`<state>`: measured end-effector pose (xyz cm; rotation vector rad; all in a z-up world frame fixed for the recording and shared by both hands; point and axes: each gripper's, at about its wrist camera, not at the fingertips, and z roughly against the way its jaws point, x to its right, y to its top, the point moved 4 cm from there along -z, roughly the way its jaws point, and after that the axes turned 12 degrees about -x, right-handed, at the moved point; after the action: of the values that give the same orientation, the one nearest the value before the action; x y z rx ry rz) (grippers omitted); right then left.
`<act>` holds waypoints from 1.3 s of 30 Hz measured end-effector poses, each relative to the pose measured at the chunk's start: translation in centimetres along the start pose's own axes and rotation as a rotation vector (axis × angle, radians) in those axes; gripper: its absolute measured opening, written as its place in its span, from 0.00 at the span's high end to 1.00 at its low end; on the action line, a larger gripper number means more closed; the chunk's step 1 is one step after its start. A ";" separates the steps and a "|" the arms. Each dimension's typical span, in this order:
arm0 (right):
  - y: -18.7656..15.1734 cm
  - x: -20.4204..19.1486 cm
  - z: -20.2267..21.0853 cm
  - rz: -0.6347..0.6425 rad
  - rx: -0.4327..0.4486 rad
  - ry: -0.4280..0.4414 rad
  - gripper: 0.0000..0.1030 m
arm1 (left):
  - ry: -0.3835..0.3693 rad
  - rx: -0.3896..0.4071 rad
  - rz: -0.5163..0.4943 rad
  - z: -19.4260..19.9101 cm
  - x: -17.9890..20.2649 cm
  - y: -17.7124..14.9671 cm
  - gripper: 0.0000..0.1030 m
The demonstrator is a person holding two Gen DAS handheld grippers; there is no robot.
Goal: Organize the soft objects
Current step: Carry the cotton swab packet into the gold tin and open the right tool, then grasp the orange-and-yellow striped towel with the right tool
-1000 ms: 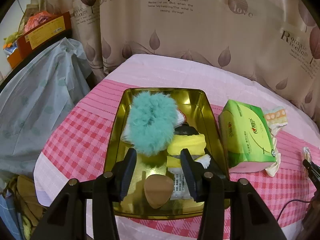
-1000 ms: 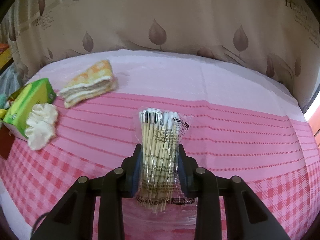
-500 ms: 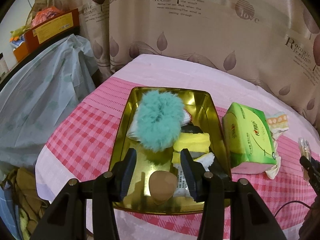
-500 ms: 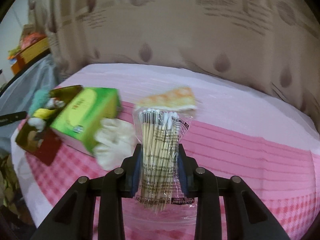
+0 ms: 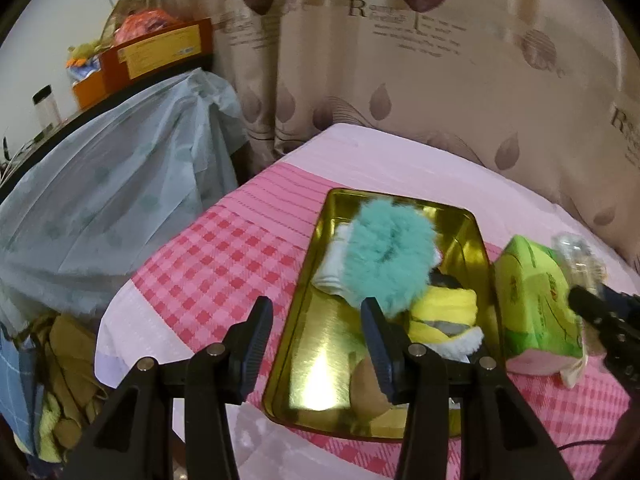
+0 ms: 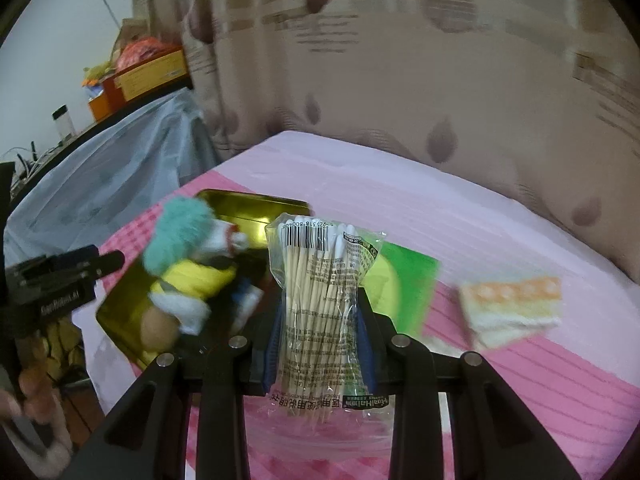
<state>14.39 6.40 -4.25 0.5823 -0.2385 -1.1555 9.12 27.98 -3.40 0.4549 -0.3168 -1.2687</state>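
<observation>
A gold metal tray point(image 5: 316, 336) point(image 6: 256, 206) lies on the pink cloth and holds a teal fluffy puff point(image 5: 386, 256) point(image 6: 176, 232), a yellow cloth point(image 5: 444, 314) point(image 6: 192, 278), white pieces and a tan sponge point(image 5: 366, 380) point(image 6: 158, 326). My left gripper point(image 5: 318, 320) hovers open and empty over the tray's near left rim. My right gripper point(image 6: 320, 320) is shut on a clear bag of cotton swabs point(image 6: 322, 304), held upright above the table just right of the tray. In the left wrist view the right gripper's tip point(image 5: 596, 312) and the bag's top point(image 5: 576, 256) show at the right edge.
A green tissue pack point(image 5: 536, 300) point(image 6: 400, 288) lies right of the tray. A folded orange-and-white towel point(image 6: 512, 306) sits farther right. A curtain point(image 5: 400, 80) hangs behind the table. A covered shelf point(image 5: 100, 200) with boxes stands left. Clothes point(image 5: 60, 380) are piled below the table's left edge.
My right gripper has swung left with the swab bag, from open table to beside the tray. The left gripper has drifted left, now straddling the tray's left rim.
</observation>
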 end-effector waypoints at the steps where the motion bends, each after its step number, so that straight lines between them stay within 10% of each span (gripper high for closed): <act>1: 0.8 -0.8 -0.8 0.006 -0.011 0.014 0.72 | 0.000 -0.001 0.004 0.0 -0.1 0.1 0.55; 24: 6.2 -5.3 -9.9 0.010 -0.139 0.031 0.64 | -0.003 -0.027 0.041 -1.3 -1.3 0.3 0.55; 39: 4.4 0.3 -3.4 -0.034 -0.047 -0.031 0.33 | 0.022 -0.018 0.023 -1.4 -1.3 0.3 0.55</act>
<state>19.61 8.38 -4.71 0.5289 -0.2285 -1.2011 9.65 29.47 -4.41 0.4478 -0.2910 -1.2420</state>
